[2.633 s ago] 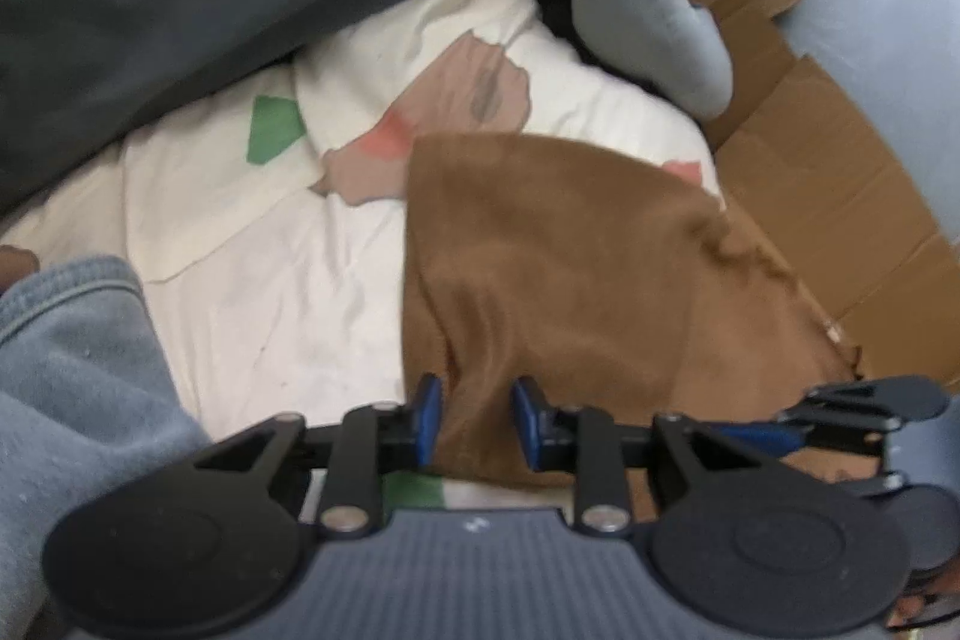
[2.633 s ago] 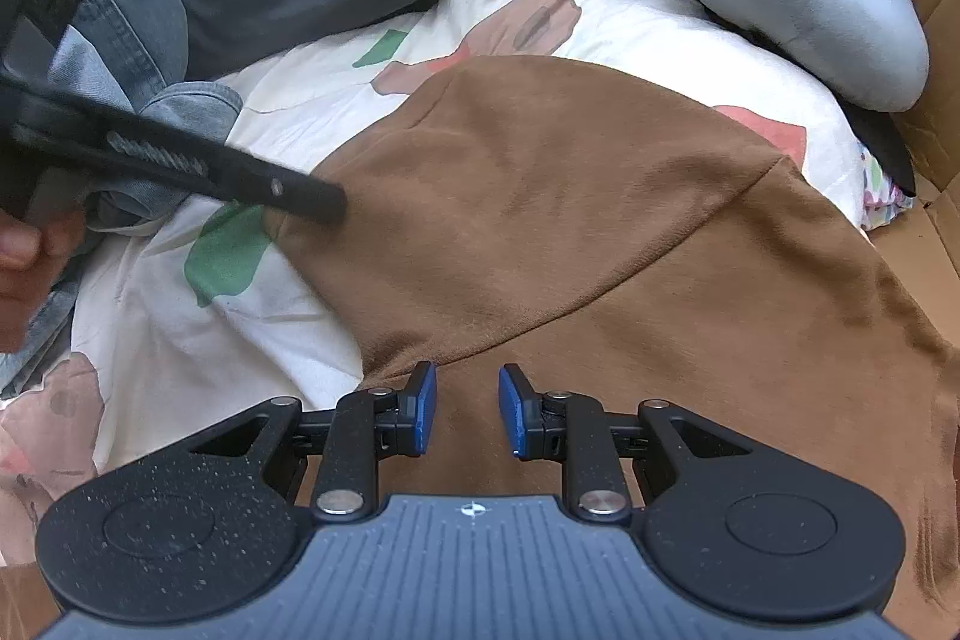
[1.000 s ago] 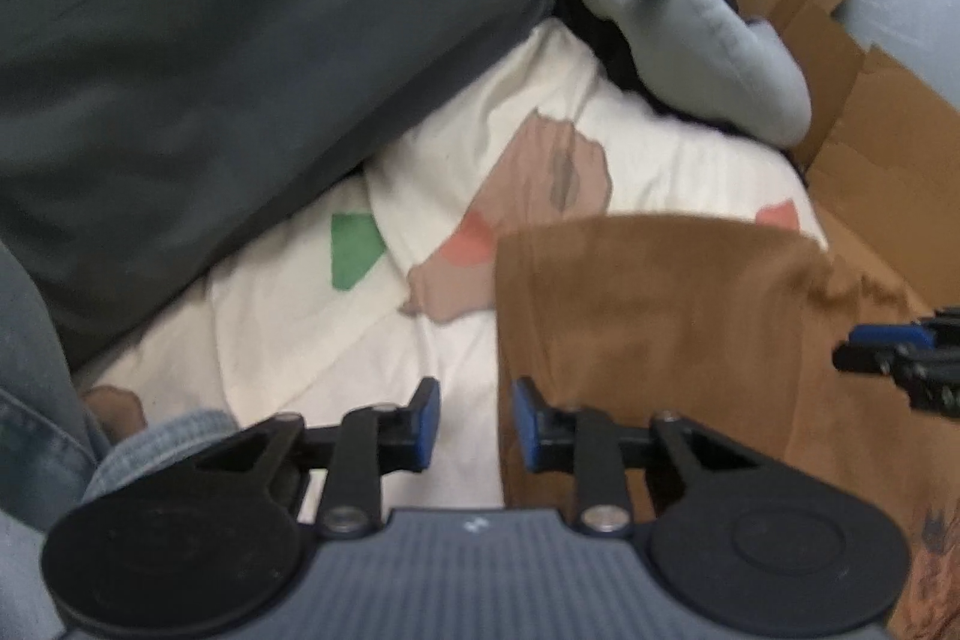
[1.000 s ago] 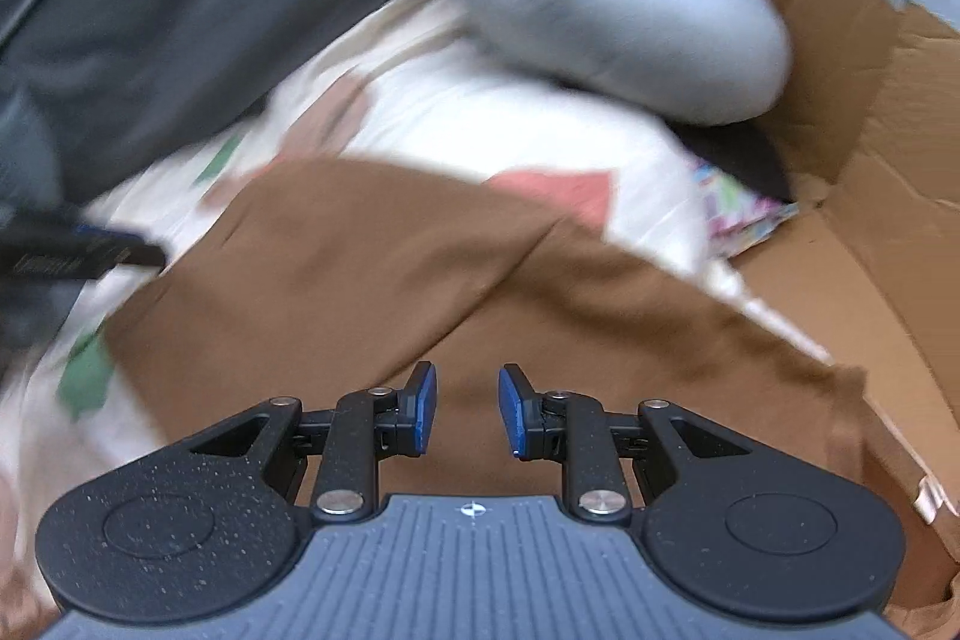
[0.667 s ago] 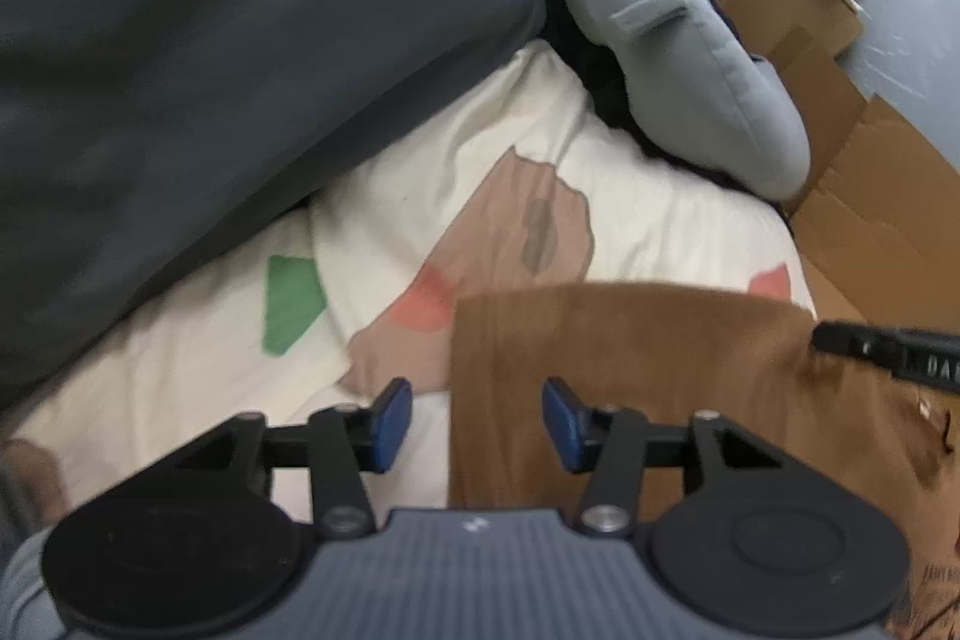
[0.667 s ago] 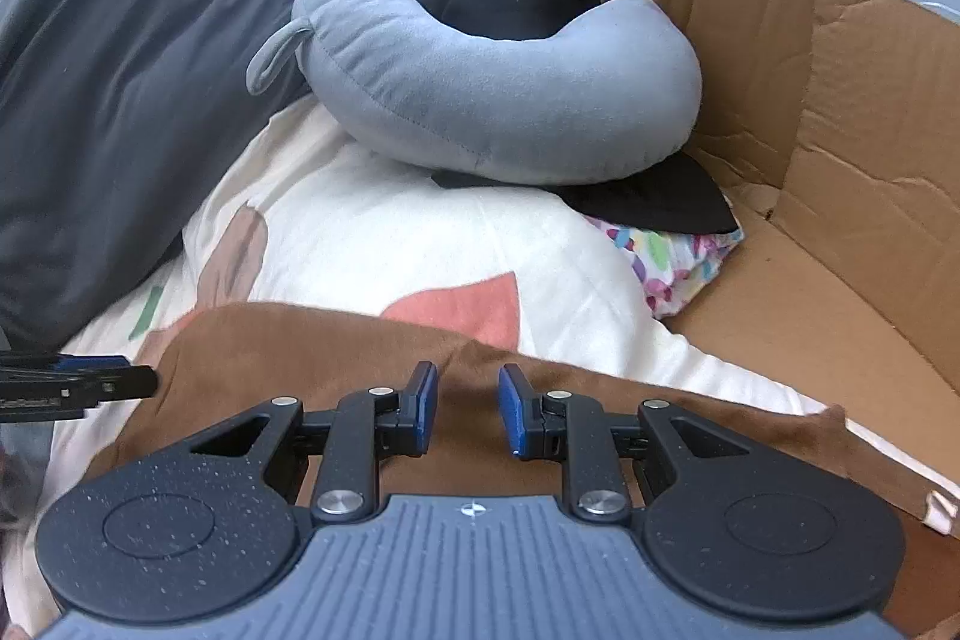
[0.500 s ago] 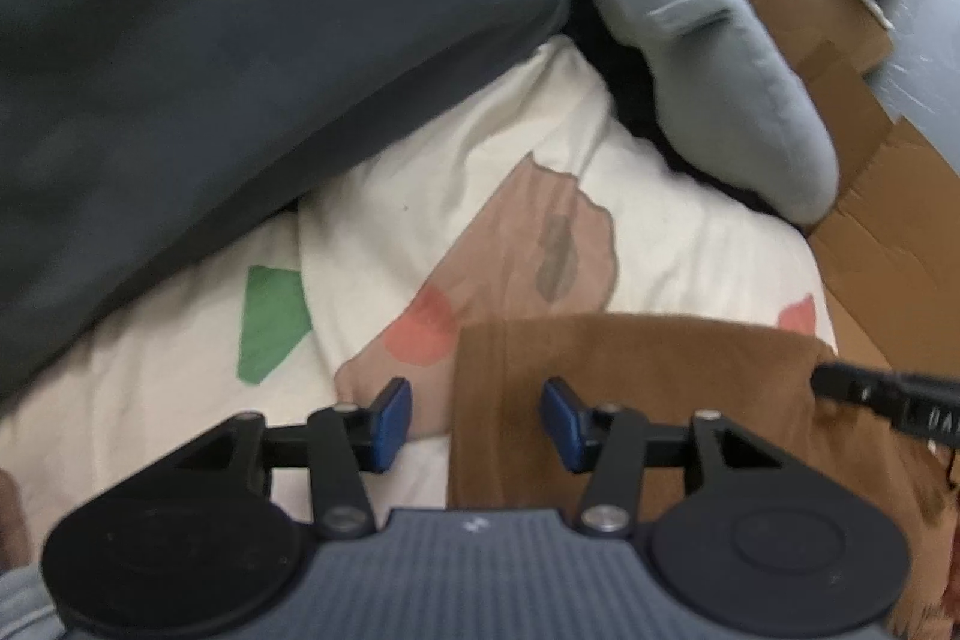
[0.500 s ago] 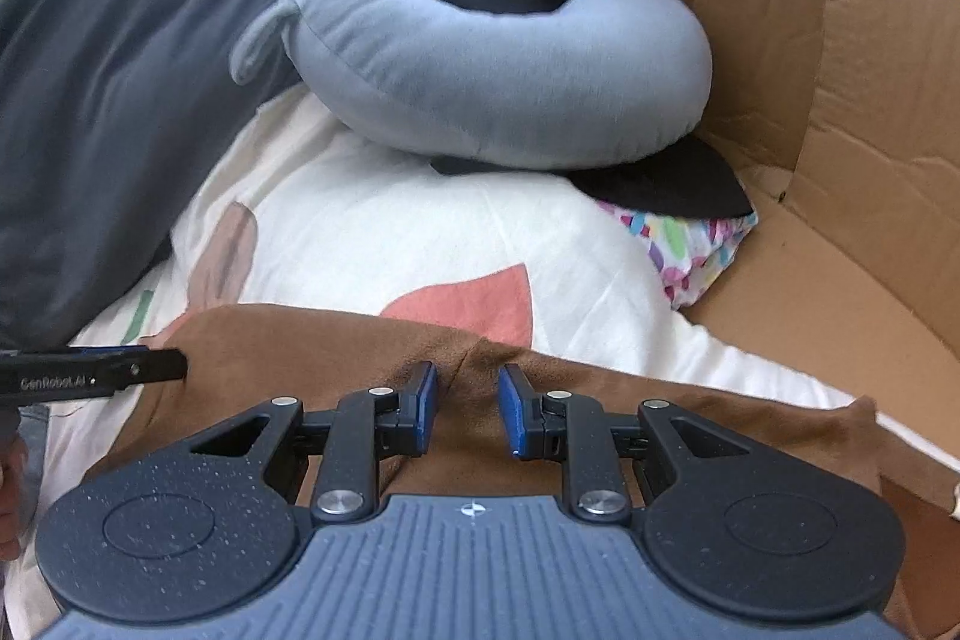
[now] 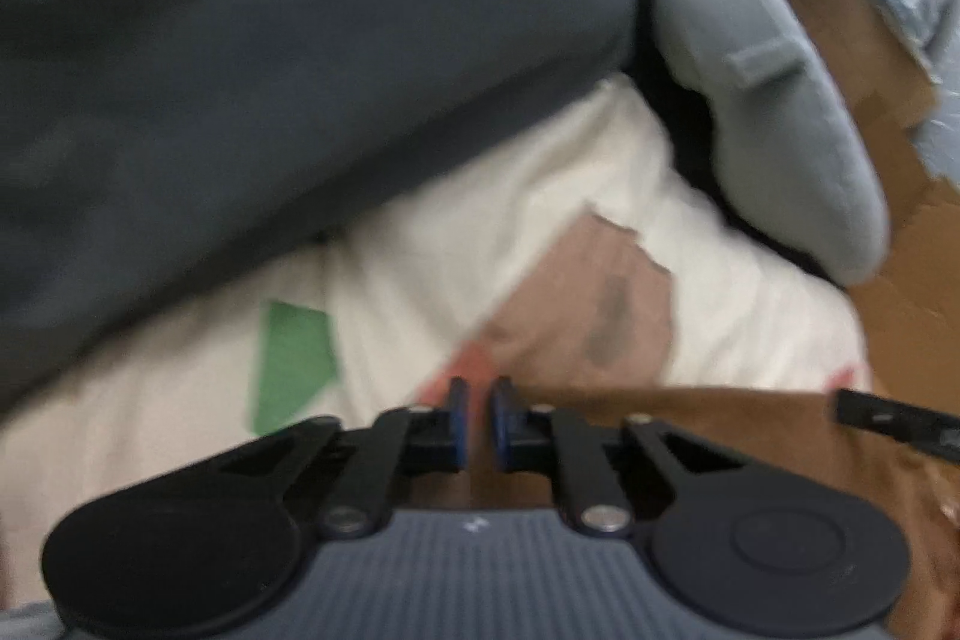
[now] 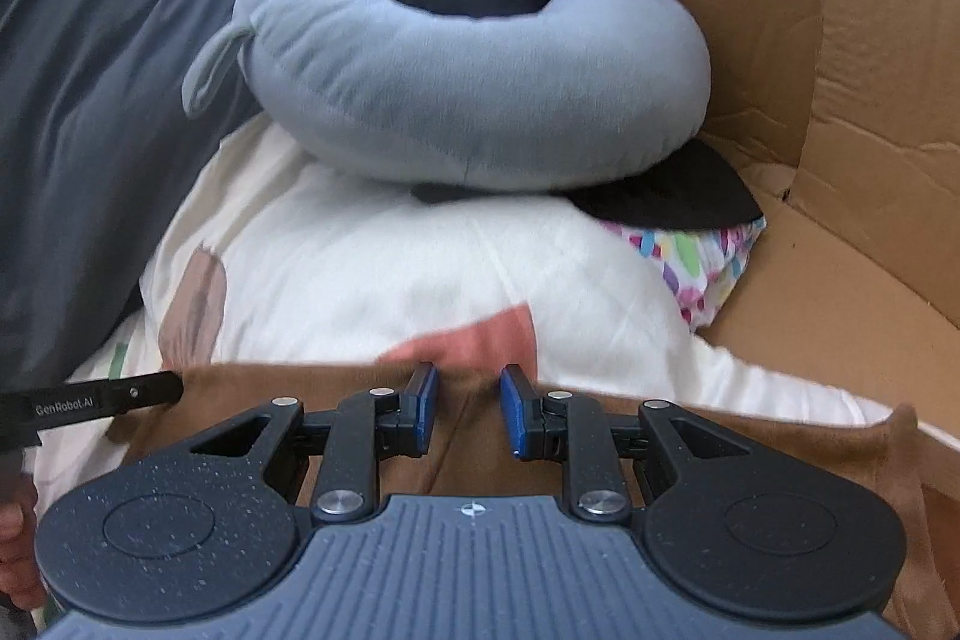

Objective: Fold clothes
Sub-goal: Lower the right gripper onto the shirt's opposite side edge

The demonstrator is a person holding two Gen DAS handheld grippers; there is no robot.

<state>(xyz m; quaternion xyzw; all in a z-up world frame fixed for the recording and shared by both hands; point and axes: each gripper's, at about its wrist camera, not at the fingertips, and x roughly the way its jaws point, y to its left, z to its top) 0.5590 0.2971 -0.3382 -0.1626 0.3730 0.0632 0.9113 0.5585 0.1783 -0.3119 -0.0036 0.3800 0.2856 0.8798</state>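
A dark grey duvet (image 9: 252,58) banks up behind a cream patterned bedsheet (image 10: 384,274), the landmark for all that follows. At the sheet's far end sits a grey U-shaped pillow (image 10: 456,82), with flattened cardboard (image 10: 840,112) along the sheet's right side. On the near part of the sheet lies the brown garment (image 10: 480,436), its far edge running straight across just short of the sheet's red patch.

The left gripper (image 9: 477,424) sits at that edge's left corner. Its jaws have just been closing and now stand nearly together, with brown cloth showing low in the narrow gap between them; the blur keeps anyone from saying whether the corner is truly caught. The right gripper (image 10: 468,409) sits further right along the same edge, jaws partly apart with a ridge of brown cloth rising between the pads; whether they pinch it cannot be told from here.

The step in hand looks like taking the far edge at two points to fold it over. It will likely go best if both grips hold only brown cloth, not the sheet under it, and if the two hands lift together and keep the edge taut and level so the fold lands square.
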